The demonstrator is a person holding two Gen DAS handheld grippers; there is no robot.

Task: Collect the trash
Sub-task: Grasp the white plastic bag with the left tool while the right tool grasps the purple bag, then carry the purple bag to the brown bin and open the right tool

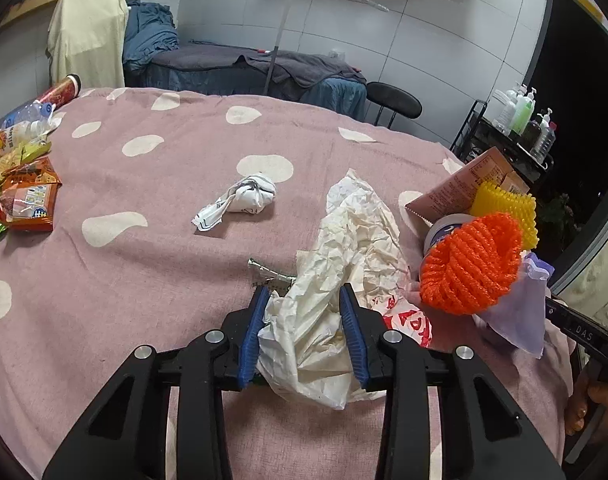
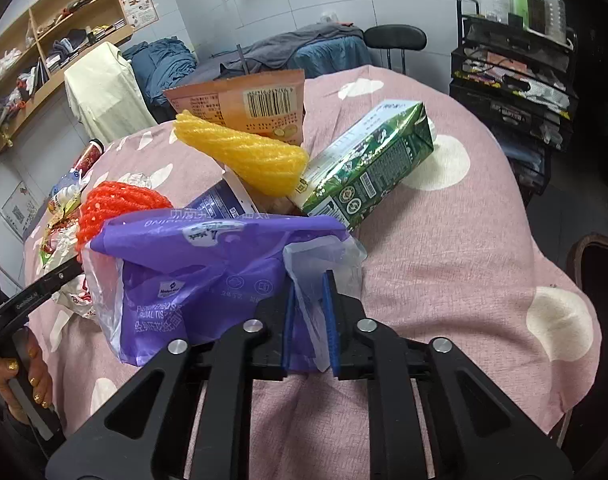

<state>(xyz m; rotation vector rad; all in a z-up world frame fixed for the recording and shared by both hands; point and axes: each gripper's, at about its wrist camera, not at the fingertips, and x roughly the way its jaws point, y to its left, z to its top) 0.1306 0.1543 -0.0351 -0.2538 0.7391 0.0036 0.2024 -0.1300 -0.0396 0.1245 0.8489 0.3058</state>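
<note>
Left tool [image 1: 305,312] has its blue pads on both sides of a crumpled cream paper wrapper [image 1: 343,264], pinching its near end; the wrapper sprawls over the pink dotted tabletop [image 1: 144,280] toward the pile at right. A small foil scrap [image 1: 266,272] lies just beside the left pad, touching the wrapper edge. A balled white wrapper [image 1: 240,198] sits alone mid-tabletop, well apart from the tool.

Right tool [image 2: 309,312] is clamped on the clear edge of a purple plastic bag [image 2: 192,272], jaws nearly together with only film between them. Piled on and behind the bag: orange foam net [image 2: 120,204], yellow foam net [image 2: 244,156], a dark blue cup [image 2: 220,202] on its side, an orange snack pouch [image 2: 256,104] upright behind, and a green drink carton [image 2: 367,164] lying tilted, touching the yellow net.

Far left of the tabletop: snack packets [image 1: 24,200], a plastic bottle [image 1: 26,118] and a red tube can [image 1: 62,88] bunched near the edge.
</note>
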